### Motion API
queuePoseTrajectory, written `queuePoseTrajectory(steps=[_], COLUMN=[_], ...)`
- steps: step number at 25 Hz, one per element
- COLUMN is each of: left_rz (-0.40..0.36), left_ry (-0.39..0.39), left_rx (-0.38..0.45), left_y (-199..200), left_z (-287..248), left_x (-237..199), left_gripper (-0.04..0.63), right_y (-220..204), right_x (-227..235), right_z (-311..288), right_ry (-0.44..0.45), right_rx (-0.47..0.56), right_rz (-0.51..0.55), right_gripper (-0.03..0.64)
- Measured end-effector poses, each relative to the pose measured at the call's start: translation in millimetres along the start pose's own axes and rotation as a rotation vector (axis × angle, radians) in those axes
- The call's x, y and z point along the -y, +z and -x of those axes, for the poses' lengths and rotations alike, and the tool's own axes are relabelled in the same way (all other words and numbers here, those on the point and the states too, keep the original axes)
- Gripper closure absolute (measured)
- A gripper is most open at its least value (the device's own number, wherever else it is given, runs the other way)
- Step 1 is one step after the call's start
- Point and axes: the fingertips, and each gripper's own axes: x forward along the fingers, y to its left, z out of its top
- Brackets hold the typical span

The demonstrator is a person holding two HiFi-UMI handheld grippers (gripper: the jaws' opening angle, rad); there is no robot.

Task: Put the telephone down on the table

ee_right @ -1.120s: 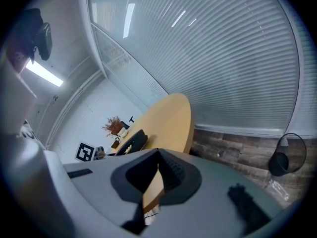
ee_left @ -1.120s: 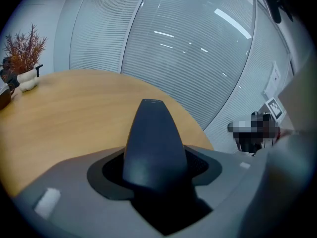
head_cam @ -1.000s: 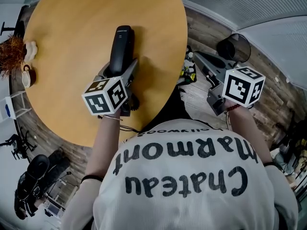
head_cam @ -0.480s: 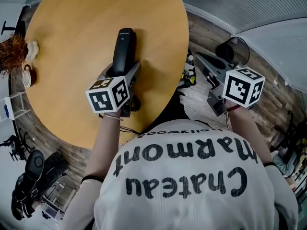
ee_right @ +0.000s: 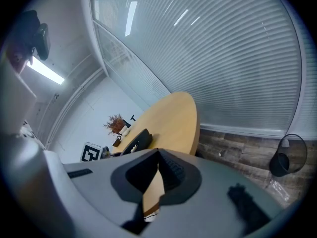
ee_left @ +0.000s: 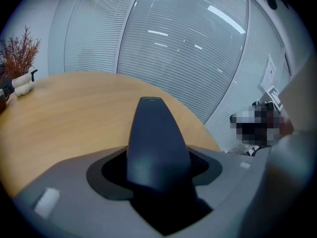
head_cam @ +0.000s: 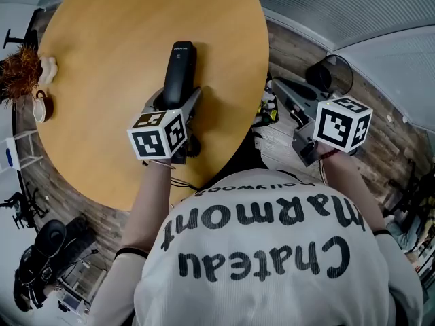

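**A:** Checked the left gripper (ee_left: 157, 170)?

**B:** Checked. Found its fingers (ee_left: 69, 182) clenched on the black telephone (head_cam: 179, 70), pinching the near end from both sides.

**A:** And placed the telephone where?

**B:** Saw it reaching straight out ahead of those fingers, over the round wooden tabletop (head_cam: 102, 32), well inside the rim. Noticed a shadow on the wood just beside it. Could not tell whether resting on the tabletop or held just above.

**A:** Looked at the right gripper (ee_right: 157, 175) too?

**B:** Looked. Found it off past the tabletop's edge, over the plank floor (head_cam: 285, 138), well apart from the telephone. Found the fingers pressed together at the tips, grasping nothing, with only a sliver of tabletop seen through the slit behind them.

**A:** Spotted anything else around?

**B:** Spotted a dried plant (head_cam: 15, 73) and a small mug (head_cam: 39, 107) far to the left of the left fingers, at the tabletop's rim. Also a dark waste bin (head_cam: 333, 70) on the floor near the right fingers, off to their right. Beyond the left fingers, only slatted blinds (ee_left: 173, 48) behind glass.
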Motion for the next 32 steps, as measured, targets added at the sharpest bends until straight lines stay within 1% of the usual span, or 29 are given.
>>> queuePoseTrajectory(steps=[4, 9, 13, 16, 19, 21, 26, 32], left_rz=[-0.009, -0.033, -0.077, -0.114, -0.111, -0.101, -0.149, -0.154], left_ry=[-0.016, -0.007, 0.021, 0.023, -0.001, -0.008, 0.025, 0.042], left_rx=[0.021, 0.035, 0.045, 0.035, 0.016, 0.018, 0.017, 0.023], left_y=[-1.1, -2.1, -1.4, -2.9, -5.9, -4.9, -6.6, -3.3], left_z=[-0.4, 0.3, -4.1, -4.5, -2.2, -2.1, -4.5, -8.2], left_x=[1.3, 3.0, 3.8, 6.2, 8.1, 8.5, 9.0, 4.0], left_gripper=[0.279, 0.278, 0.275, 0.275, 0.272, 0.272, 0.265, 0.261], right_y=[0.5, -0.9, -6.1, -8.1, -10.2, -9.4, -8.6, -6.3], right_x=[-3.3, -14.1, -18.0, -23.9, -30.1, -32.4, -38.6, -45.9], right_z=[-0.2, -2.5, -4.4, -0.6, 8.9, 16.7, 34.9, 51.4], right_ry=[0.015, 0.029, 0.032, 0.03, 0.026, 0.021, 0.012, 0.009], right_rx=[0.004, -0.002, -0.013, -0.013, -0.009, -0.001, 0.02, 0.063], right_rz=[-0.018, 0.004, 0.01, 0.02, 0.038, 0.053, 0.072, 0.083], right_gripper=[0.602, 0.603, 0.602, 0.602, 0.601, 0.602, 0.601, 0.602])
